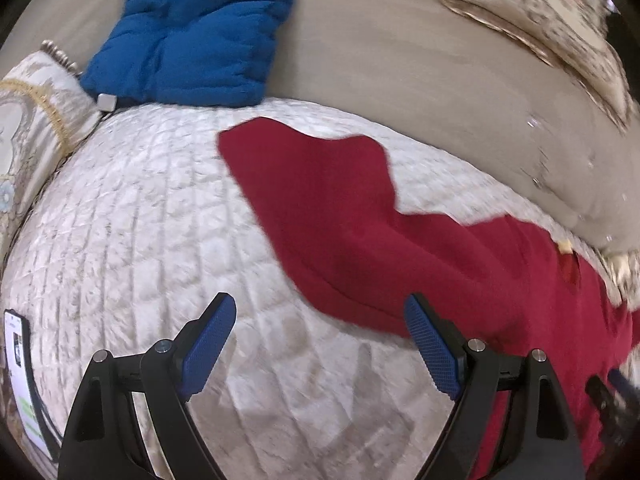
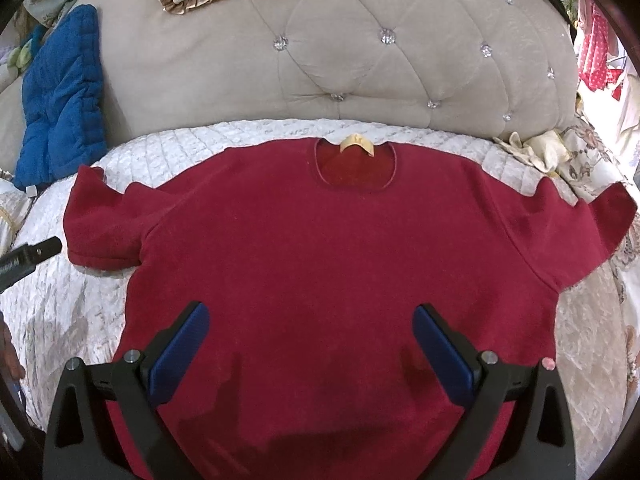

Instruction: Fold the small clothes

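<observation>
No text is reading clearly in either view. A tan neck label (image 2: 357, 143) is sitting inside the collar of the red shirt (image 2: 320, 248), carrying a small dark mark too tiny to make out. White lettering is showing on the dark tool body (image 2: 24, 258) at the left edge of the right wrist view, but it is blurring beyond reading. A phone screen (image 1: 18, 364) is glowing at the left wrist view's edge, its content illegible.
</observation>
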Demonstrator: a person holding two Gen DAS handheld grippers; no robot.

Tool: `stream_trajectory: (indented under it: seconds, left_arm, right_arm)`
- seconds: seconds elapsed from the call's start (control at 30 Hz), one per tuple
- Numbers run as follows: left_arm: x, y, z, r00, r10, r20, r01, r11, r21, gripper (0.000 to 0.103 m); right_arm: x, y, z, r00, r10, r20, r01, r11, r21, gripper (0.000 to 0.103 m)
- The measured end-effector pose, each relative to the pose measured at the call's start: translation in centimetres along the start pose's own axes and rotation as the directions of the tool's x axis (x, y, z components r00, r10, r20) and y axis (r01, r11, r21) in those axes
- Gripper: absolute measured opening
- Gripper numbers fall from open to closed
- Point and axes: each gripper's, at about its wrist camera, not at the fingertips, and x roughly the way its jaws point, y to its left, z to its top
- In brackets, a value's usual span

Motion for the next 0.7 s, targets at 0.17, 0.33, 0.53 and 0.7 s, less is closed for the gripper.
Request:
stream_trajectory:
  seconds: [0.17, 0.33, 0.53, 0.7]
  left_arm:
    - [-0.1, 0.6, 0.7, 1.000, 0.017, 0.014, -0.017, 1.000, -0.003, 0.067]
    - [-0.7, -0.3, 0.3, 1.000, -0.004, 0.017, 0.004, 1.000, 0.013, 0.068]
    - [-1.1, -2.6, -1.0, 1.000, -0.025, 0.012, 0.024, 0.998, 0.064, 0.067]
    - [-1.7, -5.2, -2.3, 0.999, -0.052, 0.015, 0.049, 0.989, 0.137, 0.067]
  right_arm:
    - [0.7, 0.3, 0.1, 1.000, 0.002, -0.015, -0.002, 1.000, -0.001, 0.103]
    - [0.8, 0.2, -0.1, 1.000, 0.012, -0.019, -0.012, 1.000, 0.017, 0.103]
    - [0.3, -0.2, -0.1, 1.000, 0.001, -0.016, -0.001, 1.000, 0.029, 0.103]
    - [0.1, -1.1, -0.1, 1.000, 0.012, -0.012, -0.011, 0.997, 0.078, 0.103]
